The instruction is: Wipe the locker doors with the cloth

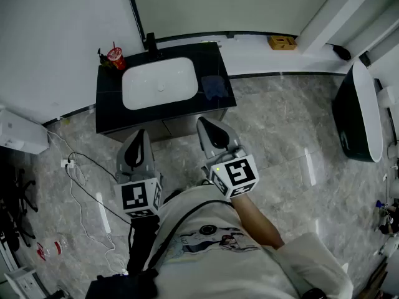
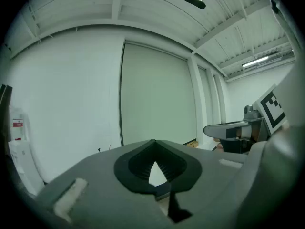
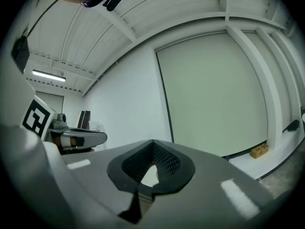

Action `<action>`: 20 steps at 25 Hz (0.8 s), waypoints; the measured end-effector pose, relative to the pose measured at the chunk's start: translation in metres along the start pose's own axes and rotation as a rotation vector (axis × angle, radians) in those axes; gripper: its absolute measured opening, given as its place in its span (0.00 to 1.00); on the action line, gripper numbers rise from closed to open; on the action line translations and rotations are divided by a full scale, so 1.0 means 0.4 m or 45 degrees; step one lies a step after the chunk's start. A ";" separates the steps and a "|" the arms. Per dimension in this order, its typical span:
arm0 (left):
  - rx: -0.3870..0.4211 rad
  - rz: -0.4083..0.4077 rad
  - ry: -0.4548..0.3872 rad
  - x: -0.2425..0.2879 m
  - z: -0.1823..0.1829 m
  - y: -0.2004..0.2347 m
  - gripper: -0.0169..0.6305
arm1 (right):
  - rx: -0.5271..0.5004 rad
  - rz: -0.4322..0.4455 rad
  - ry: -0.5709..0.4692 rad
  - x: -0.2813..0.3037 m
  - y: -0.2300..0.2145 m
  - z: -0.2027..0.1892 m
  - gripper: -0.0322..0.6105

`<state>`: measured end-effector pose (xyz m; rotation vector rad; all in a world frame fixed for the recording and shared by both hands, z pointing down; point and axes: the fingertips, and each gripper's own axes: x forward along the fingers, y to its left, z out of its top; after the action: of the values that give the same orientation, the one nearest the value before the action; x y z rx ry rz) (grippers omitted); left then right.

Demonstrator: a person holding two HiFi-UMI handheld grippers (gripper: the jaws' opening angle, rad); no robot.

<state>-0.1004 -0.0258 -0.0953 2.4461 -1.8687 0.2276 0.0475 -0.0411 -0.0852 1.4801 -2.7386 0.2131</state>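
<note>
While the dark blue cloth (image 1: pixel 215 87) lies crumpled on the black countertop (image 1: pixel 112 95), just right of the white basin (image 1: pixel 160 83) and close to the counter's right edge, neither tool has it. The right gripper (image 1: pixel 204 124) and the left gripper (image 1: pixel 139 134) both hover on the near side of the cabinet, jaws pressed together on nothing, aimed roughly level toward the far wall. The cloth is a loose heap, perhaps slightly longer from near to far, with no clear end pointing anywhere. Picking it up looks like the step in hand. Being nearer, the right gripper should spread its jaws, tip down over the heap's middle and pinch several folds at once, leaving a flat flap free for wiping the cabinet doors (image 1: pixel 171 128) below the counter.
</note>
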 end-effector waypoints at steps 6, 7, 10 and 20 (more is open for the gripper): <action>0.003 0.000 0.000 0.002 -0.003 0.003 0.03 | 0.001 0.009 0.005 0.002 0.006 -0.008 0.05; 0.003 -0.002 -0.001 0.002 -0.004 0.003 0.03 | 0.000 0.009 0.005 0.003 0.007 -0.009 0.05; 0.005 -0.007 -0.002 0.000 -0.004 0.005 0.03 | 0.004 0.005 0.001 0.003 0.010 -0.008 0.05; 0.002 -0.026 0.001 0.003 -0.010 0.012 0.03 | 0.040 -0.010 -0.017 0.008 0.009 -0.012 0.06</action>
<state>-0.1050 -0.0279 -0.0912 2.4648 -1.8427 0.2291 0.0424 -0.0411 -0.0804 1.5048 -2.7519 0.2482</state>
